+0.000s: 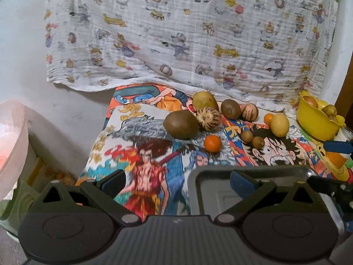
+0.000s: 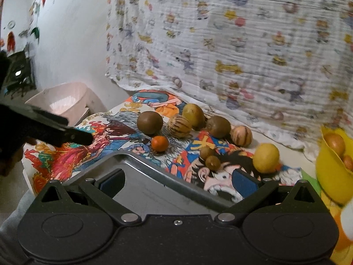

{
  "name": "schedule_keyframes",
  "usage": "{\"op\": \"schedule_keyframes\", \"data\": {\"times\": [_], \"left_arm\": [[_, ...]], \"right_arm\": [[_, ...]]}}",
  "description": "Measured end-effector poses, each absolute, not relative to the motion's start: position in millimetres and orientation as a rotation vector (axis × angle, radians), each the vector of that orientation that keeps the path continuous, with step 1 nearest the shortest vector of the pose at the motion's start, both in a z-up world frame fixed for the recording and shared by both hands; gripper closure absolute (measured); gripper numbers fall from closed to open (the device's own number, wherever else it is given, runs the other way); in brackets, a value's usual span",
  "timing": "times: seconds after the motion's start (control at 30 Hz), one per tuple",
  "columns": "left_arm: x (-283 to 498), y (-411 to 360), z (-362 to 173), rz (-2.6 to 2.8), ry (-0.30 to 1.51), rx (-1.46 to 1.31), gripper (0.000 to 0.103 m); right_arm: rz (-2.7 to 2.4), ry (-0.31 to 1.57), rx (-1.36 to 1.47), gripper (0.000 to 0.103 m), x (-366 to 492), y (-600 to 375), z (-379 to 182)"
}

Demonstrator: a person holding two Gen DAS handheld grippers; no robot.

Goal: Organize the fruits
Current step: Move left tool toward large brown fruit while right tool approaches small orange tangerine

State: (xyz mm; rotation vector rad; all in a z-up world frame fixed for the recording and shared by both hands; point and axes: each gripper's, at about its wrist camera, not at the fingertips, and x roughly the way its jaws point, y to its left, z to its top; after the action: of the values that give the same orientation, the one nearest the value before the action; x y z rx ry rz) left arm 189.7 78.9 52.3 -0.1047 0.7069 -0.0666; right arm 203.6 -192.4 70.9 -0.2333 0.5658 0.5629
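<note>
Loose fruits lie on a cartoon-print tablecloth (image 1: 141, 132): a big brown kiwi (image 1: 181, 124), a striped round fruit (image 1: 208, 119), a green-yellow mango (image 1: 205, 101), a second kiwi (image 1: 230, 108), another striped fruit (image 1: 249, 111), a small orange (image 1: 212, 143), a lemon (image 1: 279, 124) and two small brown fruits (image 1: 252, 139). A grey metal tray (image 1: 198, 190) lies in front of them, also in the right wrist view (image 2: 141, 190). My left gripper (image 1: 176, 184) is open and empty above the tray's left rim. My right gripper (image 2: 176, 182) is open and empty over the tray.
A yellow bowl (image 1: 317, 121) holding several fruits stands at the right, also in the right wrist view (image 2: 331, 172). A printed cloth (image 1: 187, 33) hangs behind. A pale plastic basin (image 2: 64, 101) sits left of the table. The left gripper's arm (image 2: 44, 128) crosses the right wrist view.
</note>
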Motion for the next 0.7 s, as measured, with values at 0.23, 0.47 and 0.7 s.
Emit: {"op": "schedule_keyframes", "data": {"times": [0.23, 0.47, 0.7], "left_arm": [[240, 89, 48, -0.095, 0.729, -0.059, 0.000], [286, 93, 36, -0.163, 0.765, -0.008, 0.000], [320, 95, 20, -0.231, 0.790, 0.005, 0.001]], "right_arm": [[0.614, 0.626, -0.203, 0.000, 245, -177, 71], [0.649, 0.644, -0.244, 0.001, 276, -155, 59], [0.689, 0.679, -0.285, 0.014, 303, -132, 41]]}}
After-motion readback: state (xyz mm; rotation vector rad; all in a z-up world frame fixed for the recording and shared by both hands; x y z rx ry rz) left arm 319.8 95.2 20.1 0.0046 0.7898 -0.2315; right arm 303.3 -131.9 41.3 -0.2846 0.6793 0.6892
